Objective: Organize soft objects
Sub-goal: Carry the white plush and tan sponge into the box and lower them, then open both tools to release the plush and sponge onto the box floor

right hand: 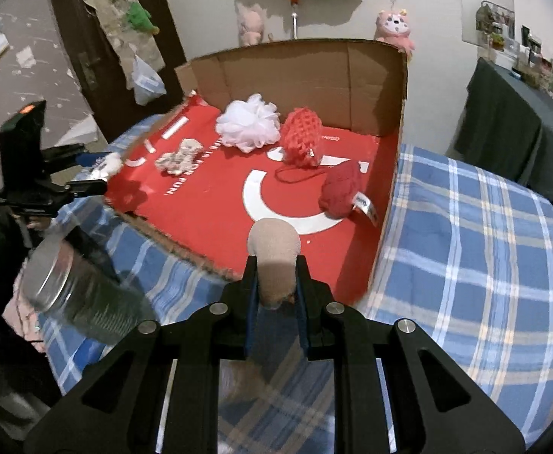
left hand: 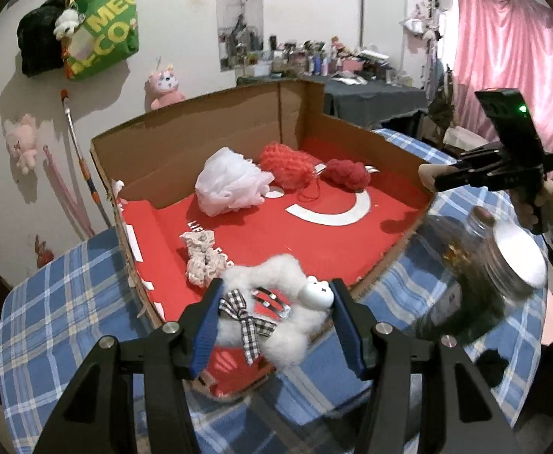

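My left gripper (left hand: 274, 302) is shut on a white fluffy plush toy (left hand: 276, 335) with a checked bow, held over the near edge of the open cardboard box (left hand: 200, 140). My right gripper (right hand: 274, 270) is shut on a beige soft roll (right hand: 274, 247), held over the box's front edge (right hand: 185, 246). On the red box floor lie a white mesh puff (left hand: 229, 181) (right hand: 250, 123), an orange-red knitted piece (left hand: 285, 164) (right hand: 301, 138), a dark red yarn ball (left hand: 346, 174) (right hand: 340, 189) and a pale scrunchie (left hand: 204, 261) (right hand: 179, 157).
The box sits on a blue plaid cloth (right hand: 465, 246). A glass jar with a metal lid (left hand: 503, 261) (right hand: 75, 295) lies blurred beside the box. A cluttered dark table (left hand: 371, 94) stands behind; pink curtains (left hand: 511, 56) hang at the right. Bags and plush toys hang on the wall (left hand: 98, 30).
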Tool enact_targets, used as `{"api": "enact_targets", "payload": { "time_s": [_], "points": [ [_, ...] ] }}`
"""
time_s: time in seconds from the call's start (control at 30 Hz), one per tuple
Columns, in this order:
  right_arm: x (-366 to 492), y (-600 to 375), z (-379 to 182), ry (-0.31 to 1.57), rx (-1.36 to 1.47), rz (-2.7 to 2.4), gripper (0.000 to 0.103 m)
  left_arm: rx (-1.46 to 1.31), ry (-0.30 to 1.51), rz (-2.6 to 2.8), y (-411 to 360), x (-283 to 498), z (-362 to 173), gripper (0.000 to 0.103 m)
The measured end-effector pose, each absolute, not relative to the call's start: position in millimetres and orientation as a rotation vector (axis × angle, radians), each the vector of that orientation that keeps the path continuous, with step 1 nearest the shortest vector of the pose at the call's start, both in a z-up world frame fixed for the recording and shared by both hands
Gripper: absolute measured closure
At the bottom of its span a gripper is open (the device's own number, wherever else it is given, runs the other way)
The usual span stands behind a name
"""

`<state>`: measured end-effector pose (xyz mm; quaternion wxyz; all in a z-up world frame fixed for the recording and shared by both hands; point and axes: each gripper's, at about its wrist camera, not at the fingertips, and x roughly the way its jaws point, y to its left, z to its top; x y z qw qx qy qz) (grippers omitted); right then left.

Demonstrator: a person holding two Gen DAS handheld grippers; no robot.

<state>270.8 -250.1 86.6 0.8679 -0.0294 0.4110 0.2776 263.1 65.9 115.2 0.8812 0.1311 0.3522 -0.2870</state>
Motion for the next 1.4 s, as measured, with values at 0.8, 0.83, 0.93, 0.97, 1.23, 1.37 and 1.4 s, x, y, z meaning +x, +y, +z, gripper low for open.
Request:
{"api": "enact_targets", "payload": {
  "time_s": [0.8, 0.83, 0.93, 0.97, 1.23, 1.37, 1.4],
  "points": [
    [338.4, -184.6, 58.6, 1.076, -0.401, 0.367, 0.084, 0.299, 1.004, -0.434, 36.1, 328.5, 74.1, 0.045],
    [338.5, -181.9, 56.8, 1.08, -0.415, 0.361, 0.084, 0.305, 1.003, -0.43, 35.5, 328.7, 73.9, 0.045],
    [340.6, -175.4, 51.1, 1.091, -0.456, 0.333, 0.084, 0.316, 1.007, -0.422, 34.0, 329.3, 73.0, 0.045],
    [341.7, -174.2, 49.2, 1.097, -0.459, 0.332, 0.084, 0.32, 1.009, -0.417, 33.2, 329.9, 72.8, 0.045],
    [337.4, -162.9, 42.8, 1.093, -0.544, 0.295, 0.084, 0.331, 1.014, -0.404, 28.4, 332.0, 69.2, 0.045],
    [336.0, -162.4, 42.4, 1.091, -0.57, 0.281, 0.078, 0.33, 1.014, -0.402, 27.9, 331.9, 68.7, 0.045],
    [336.8, -162.9, 42.0, 1.091, -0.575, 0.277, 0.075, 0.331, 1.015, -0.404, 28.1, 331.8, 68.9, 0.044]
  ]
}}
